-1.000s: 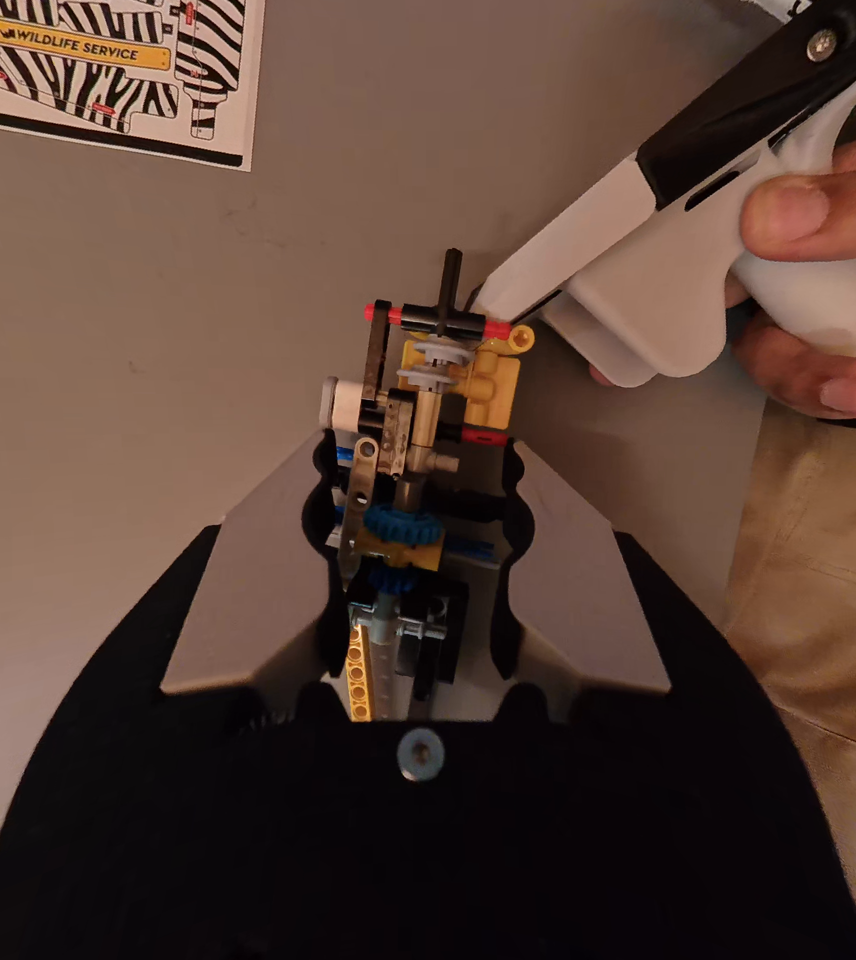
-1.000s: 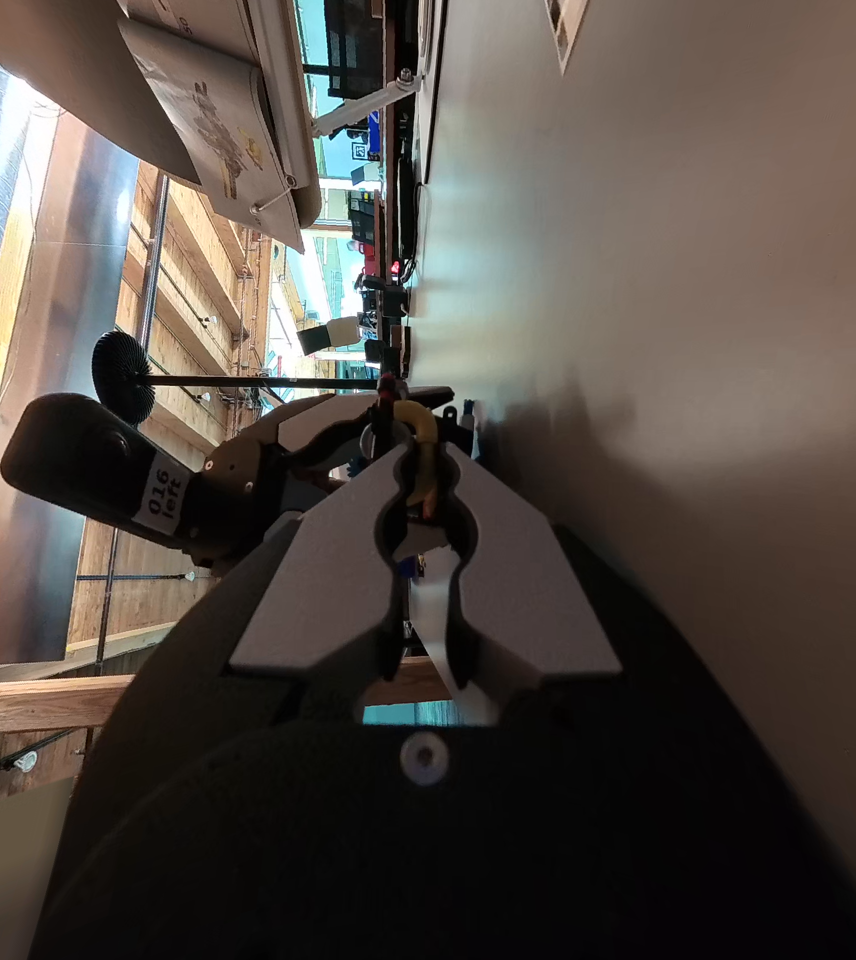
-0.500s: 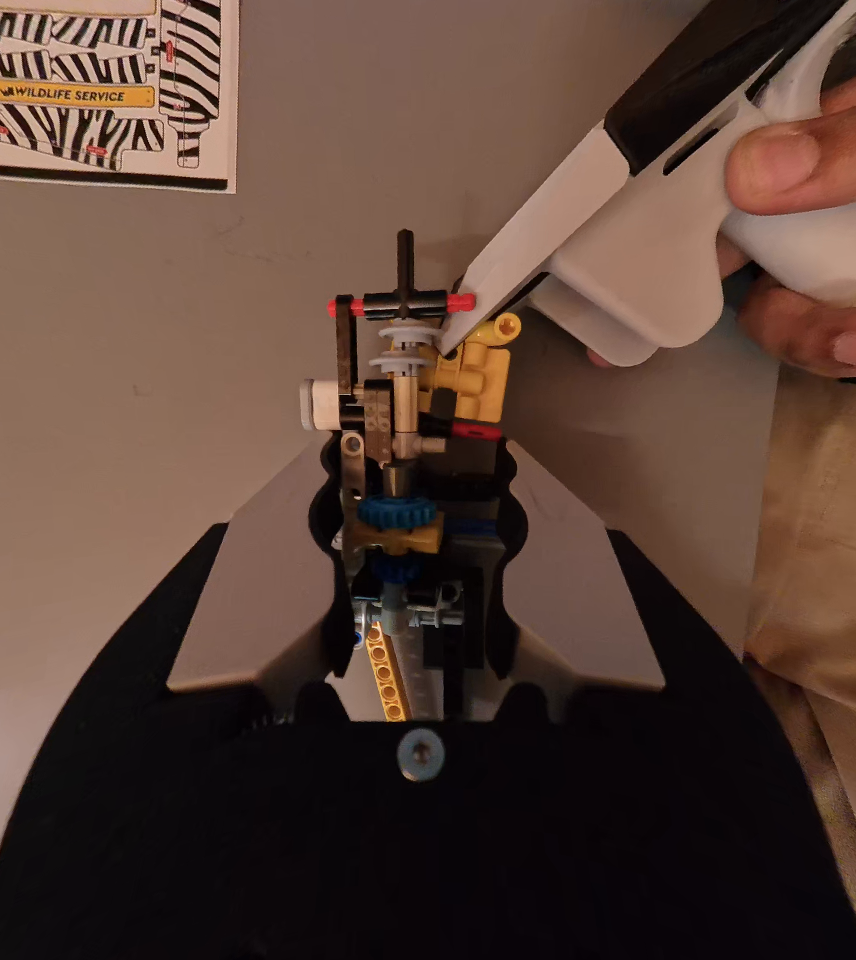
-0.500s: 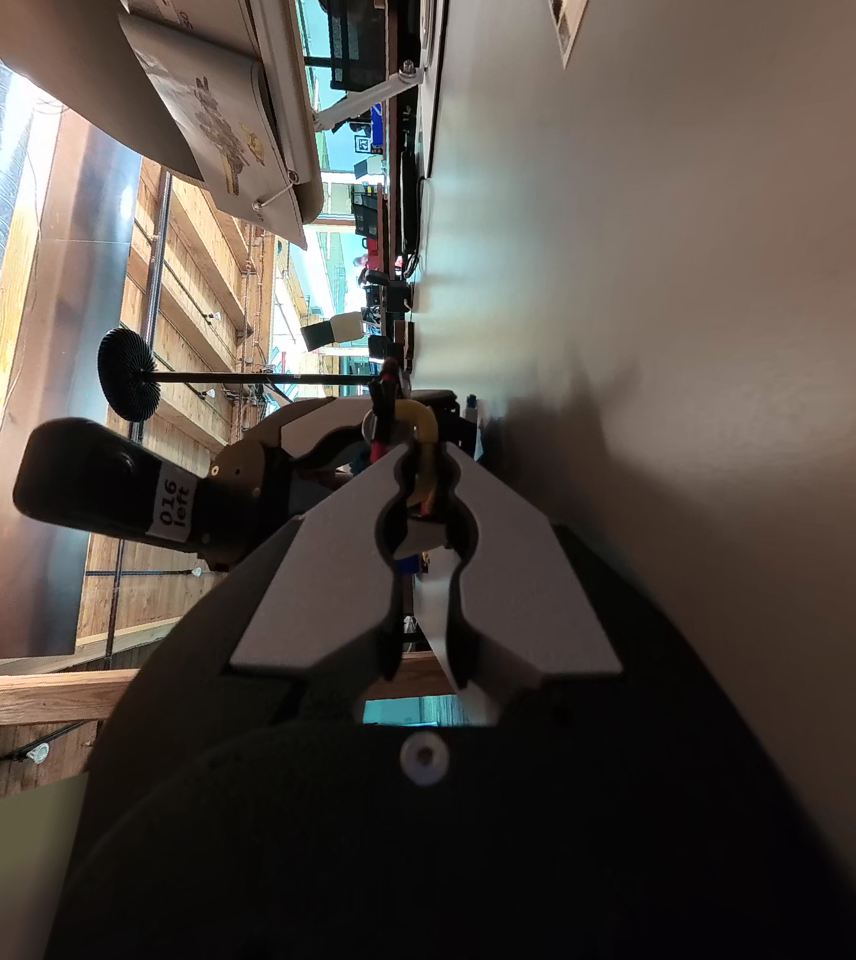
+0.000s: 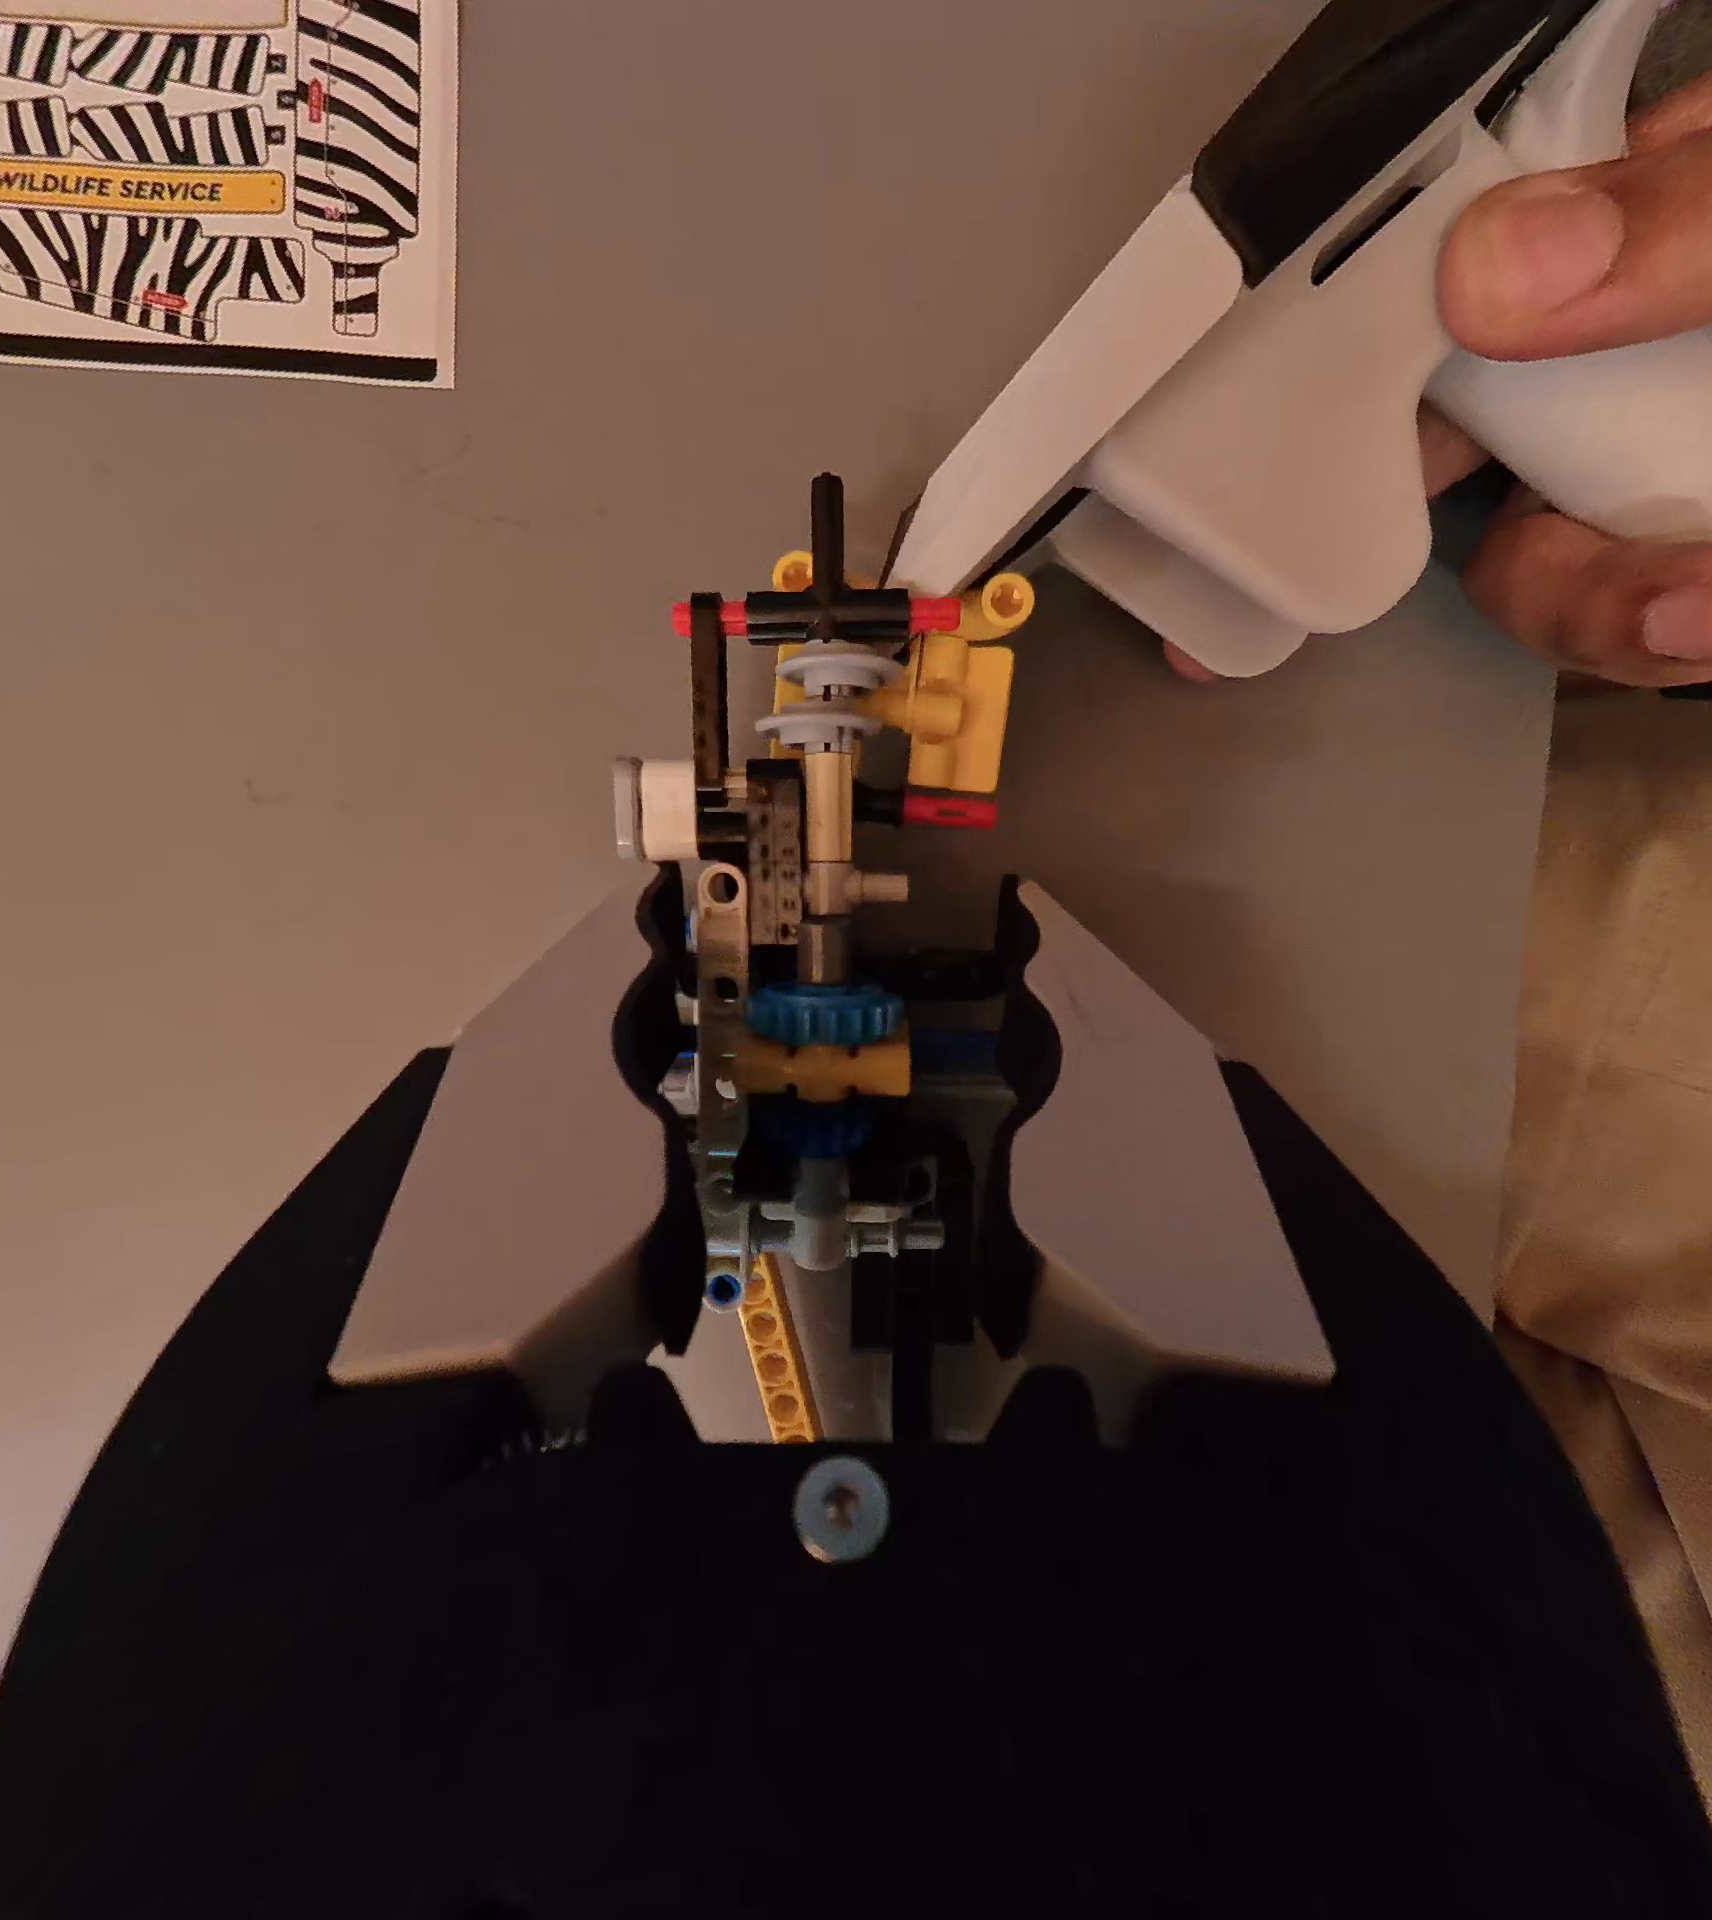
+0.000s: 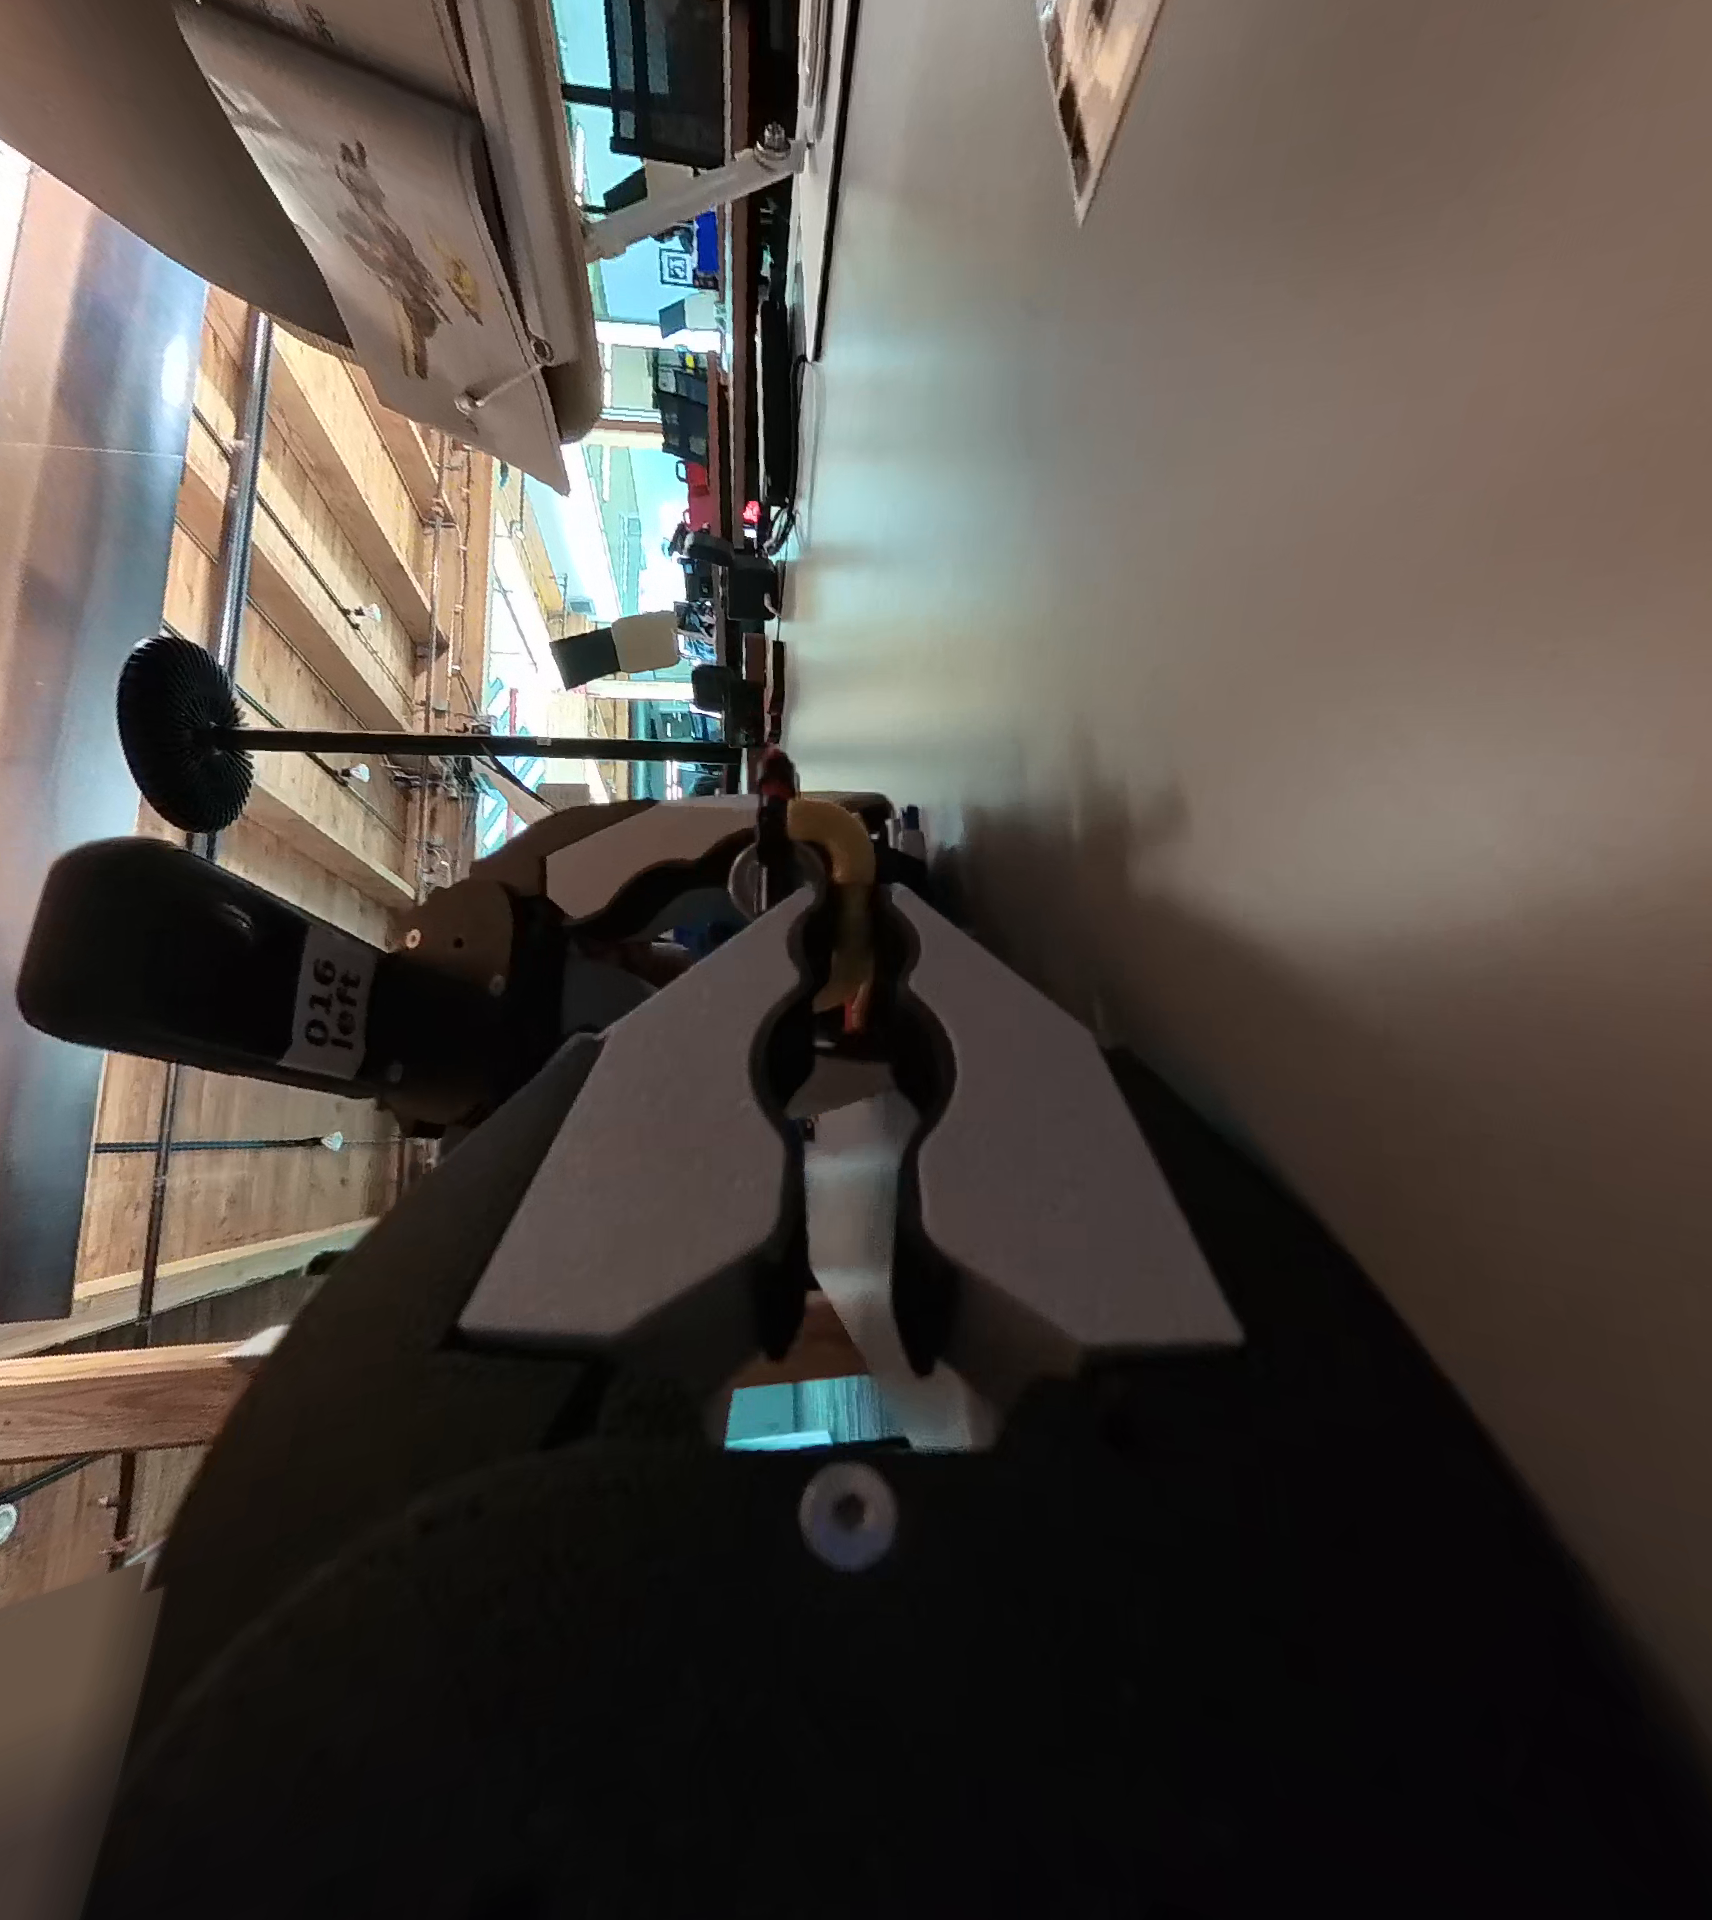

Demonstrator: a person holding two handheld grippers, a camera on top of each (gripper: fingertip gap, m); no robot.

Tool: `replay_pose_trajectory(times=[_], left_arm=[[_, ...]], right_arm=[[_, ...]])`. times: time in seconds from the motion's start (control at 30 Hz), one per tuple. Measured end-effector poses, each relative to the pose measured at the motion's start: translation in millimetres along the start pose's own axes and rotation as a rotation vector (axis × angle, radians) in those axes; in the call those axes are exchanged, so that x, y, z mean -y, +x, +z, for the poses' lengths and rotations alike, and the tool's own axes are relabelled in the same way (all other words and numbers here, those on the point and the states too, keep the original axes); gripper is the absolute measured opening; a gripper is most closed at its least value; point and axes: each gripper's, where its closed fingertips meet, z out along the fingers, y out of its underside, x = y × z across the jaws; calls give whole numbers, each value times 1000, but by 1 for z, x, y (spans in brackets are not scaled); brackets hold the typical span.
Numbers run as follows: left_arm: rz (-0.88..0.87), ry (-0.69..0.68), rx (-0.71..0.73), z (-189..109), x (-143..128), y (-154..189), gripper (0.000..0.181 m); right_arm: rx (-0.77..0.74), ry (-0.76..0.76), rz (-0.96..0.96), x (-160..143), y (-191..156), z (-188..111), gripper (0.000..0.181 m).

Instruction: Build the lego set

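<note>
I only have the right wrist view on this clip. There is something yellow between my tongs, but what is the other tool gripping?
Observer: The left tongs are shut on the lower half of a small lego build, around its blue gear.
Operator: Where on the build is that yellow piece?
Observer: The yellow block is at the top right. The right tongs meet its upper edge, just behind a black crossbar with red ends.
Operator: Is anything else on the table?
Observer: A zebra-striped sticker sheet lies flat on the grey table, far left of the build.
</note>
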Motion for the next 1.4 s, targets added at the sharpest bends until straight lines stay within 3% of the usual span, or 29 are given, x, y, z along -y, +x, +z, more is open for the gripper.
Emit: replay_pose_trajectory(times=[0.23, 0.47, 1.4], left_arm=[[-20, 13, -12, 5, 1, -1, 73], [-21, 22, -38, 5, 2, 1, 64], [-24, 27, -65, 1, -4, 7, 69]], right_arm=[[-25, -28, -16, 0, 3, 2, 6], [-13, -42, -2, -2, 1, 5, 6], [-21, -226, -70, -22, 1, 0, 6]])
